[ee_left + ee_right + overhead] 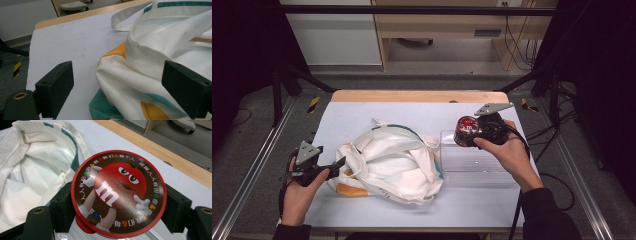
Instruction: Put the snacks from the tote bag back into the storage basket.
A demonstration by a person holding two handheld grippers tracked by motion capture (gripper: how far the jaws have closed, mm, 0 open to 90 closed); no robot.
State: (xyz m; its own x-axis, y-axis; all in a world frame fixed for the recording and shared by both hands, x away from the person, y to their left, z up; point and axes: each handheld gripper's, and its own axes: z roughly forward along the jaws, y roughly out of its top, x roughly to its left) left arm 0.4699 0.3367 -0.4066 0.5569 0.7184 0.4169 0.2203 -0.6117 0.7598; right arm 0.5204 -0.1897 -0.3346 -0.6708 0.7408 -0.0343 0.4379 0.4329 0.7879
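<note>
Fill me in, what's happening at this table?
A person works two handheld grippers. The right gripper is shut on a round red-lidded M&M's candy container, held above a clear plastic tray. The left gripper rests open at the edge of a crumpled white cloth tote bag on the pale blue table.

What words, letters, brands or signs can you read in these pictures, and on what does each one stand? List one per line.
"m": large white letter on the red cartoon character on the round red container lid, clamped in the right gripper.
Ring of Chinese characters and coloured "&" signs around the lid's rim: "我们" and "每个人" readable, the rest too uncertain to quote.
Small dark print on the cloth bag: too small to read.
</note>
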